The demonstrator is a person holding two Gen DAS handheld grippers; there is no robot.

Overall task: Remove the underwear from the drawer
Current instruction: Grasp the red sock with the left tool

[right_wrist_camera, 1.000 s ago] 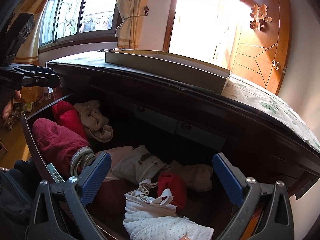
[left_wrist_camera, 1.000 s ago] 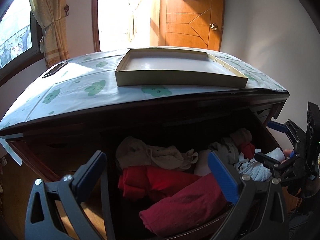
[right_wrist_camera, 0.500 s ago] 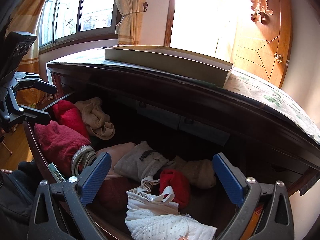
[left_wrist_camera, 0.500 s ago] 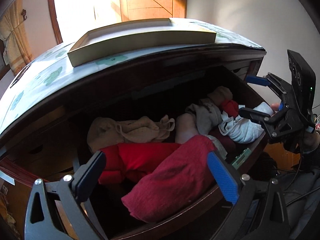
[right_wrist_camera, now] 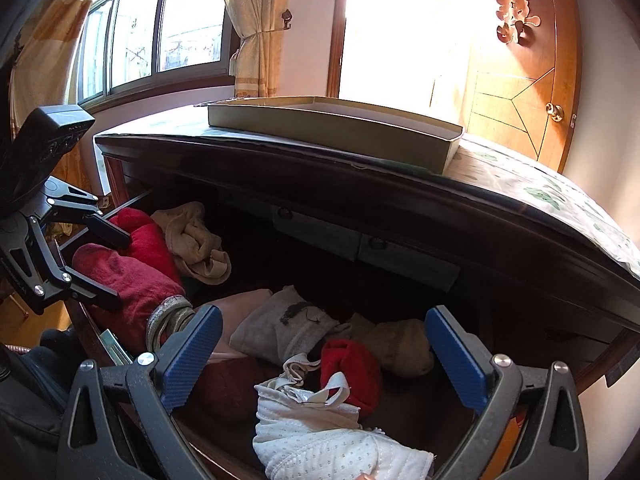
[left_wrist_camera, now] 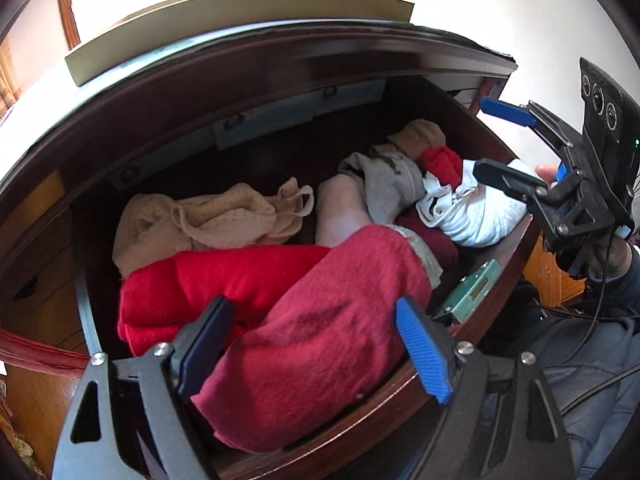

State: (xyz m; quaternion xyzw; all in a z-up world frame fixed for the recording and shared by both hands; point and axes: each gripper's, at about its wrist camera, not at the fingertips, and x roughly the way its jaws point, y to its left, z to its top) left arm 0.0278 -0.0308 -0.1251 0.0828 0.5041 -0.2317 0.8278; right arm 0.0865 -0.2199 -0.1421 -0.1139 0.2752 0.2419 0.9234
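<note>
The dark wooden drawer stands open, full of folded clothes. My left gripper is open just above a dark red garment at the drawer's front left, beside a bright red one; it also shows in the right wrist view. My right gripper is open above white dotted underwear at the front right; it also shows in the left wrist view. Beige underwear, grey and pink pieces lie further back.
The dresser top overhangs the drawer and carries a shallow cardboard tray. A green box is wedged at the drawer's front wall. A wooden door and a window stand behind.
My left gripper has moved down and forward over the red garments, with its view tipping into the drawer. My right gripper has barely moved. Both stay open.
</note>
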